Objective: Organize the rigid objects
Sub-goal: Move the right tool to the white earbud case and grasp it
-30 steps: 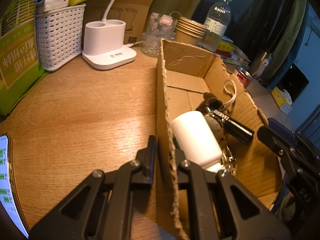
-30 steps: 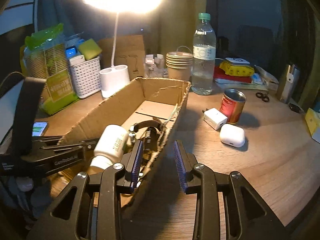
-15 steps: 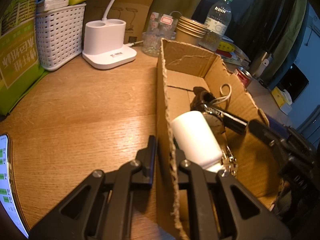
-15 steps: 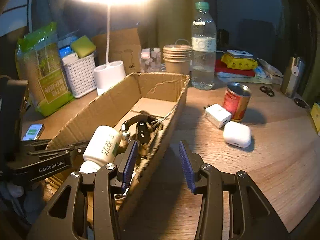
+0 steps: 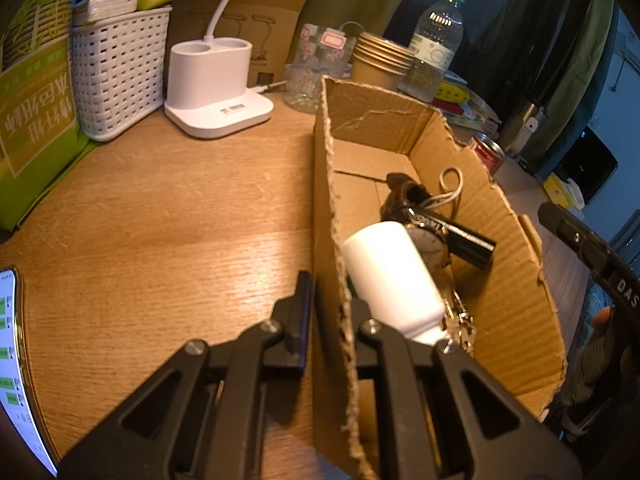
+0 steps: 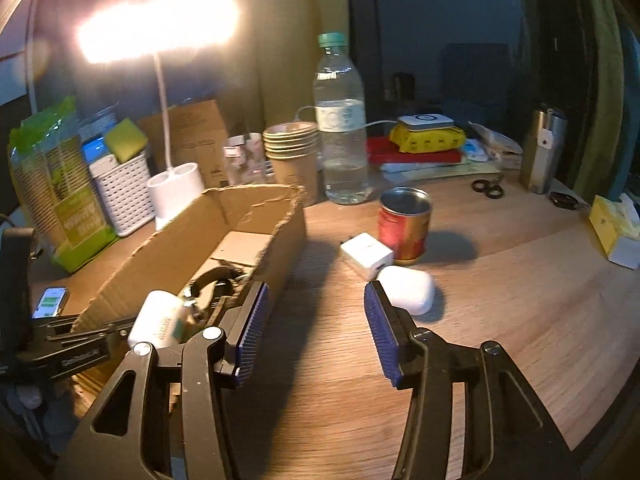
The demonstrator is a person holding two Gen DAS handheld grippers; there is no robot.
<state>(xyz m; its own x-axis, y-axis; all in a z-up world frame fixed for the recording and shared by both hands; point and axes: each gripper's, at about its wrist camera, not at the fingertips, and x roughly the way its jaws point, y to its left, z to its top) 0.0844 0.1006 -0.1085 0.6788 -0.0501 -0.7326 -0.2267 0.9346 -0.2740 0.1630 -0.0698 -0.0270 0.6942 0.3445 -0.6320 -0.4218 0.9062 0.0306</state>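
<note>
My left gripper (image 5: 326, 304) is shut on the near left wall of an open cardboard box (image 5: 508, 264), one finger outside and one inside. The box holds a white pill bottle (image 5: 390, 280), a watch, keys and a black tube (image 5: 466, 240). My right gripper (image 6: 314, 328) is open and empty, just right of the box (image 6: 280, 236) above the wooden table. A white earbud case (image 6: 410, 288), a white charger cube (image 6: 366, 254) and a red tin can (image 6: 404, 224) sit ahead of it on the table.
A white lamp base (image 5: 212, 88), white basket (image 5: 120, 68), paper cups (image 5: 380, 64) and water bottle (image 6: 342, 136) stand behind the box. A phone (image 5: 12, 360) lies at the left. Scissors (image 6: 488, 188), a steel flask (image 6: 542, 148) and a yellow box (image 6: 614, 228) are at the right.
My right gripper has let go of the box's right wall, opened wide and moved right, toward the earbud case. The left gripper keeps its hold on the box.
</note>
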